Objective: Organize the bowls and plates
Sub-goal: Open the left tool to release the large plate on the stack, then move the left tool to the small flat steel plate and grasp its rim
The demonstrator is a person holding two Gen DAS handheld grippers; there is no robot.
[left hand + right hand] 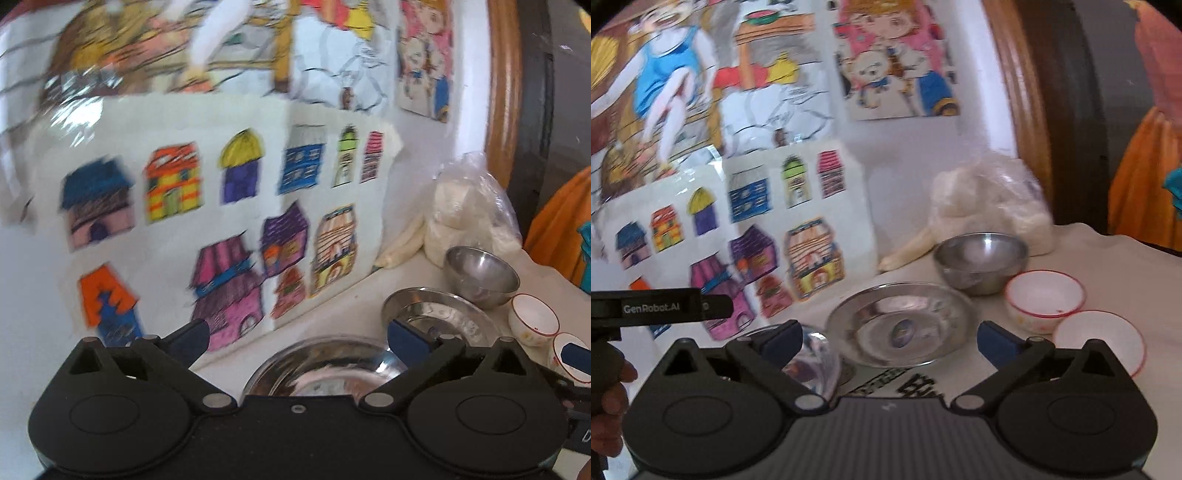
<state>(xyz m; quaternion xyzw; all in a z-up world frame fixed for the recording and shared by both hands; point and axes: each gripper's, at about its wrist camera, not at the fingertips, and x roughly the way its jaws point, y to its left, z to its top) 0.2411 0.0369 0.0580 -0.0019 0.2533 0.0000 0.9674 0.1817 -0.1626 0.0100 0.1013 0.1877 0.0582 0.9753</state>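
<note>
My left gripper (299,338) is open with nothing between its fingers, hovering over a steel plate (325,369) close below it. Beyond that lie a second steel plate (439,317), a steel bowl (480,275) and two white red-rimmed bowls (533,319) (569,365). My right gripper (890,341) is also open and empty, with the second steel plate (901,325) just ahead of its fingers. The steel bowl (980,260) and both white bowls (1045,295) (1100,339) sit to its right. The near plate (816,358) is half hidden behind the left finger.
Coloured drawings (207,206) cover the wall to the left and behind. A plastic bag of white stuff (993,199) stands behind the steel bowl. Orange cloth (1141,177) hangs at the right. The left gripper's body (661,306) and a hand (609,391) show at the left edge.
</note>
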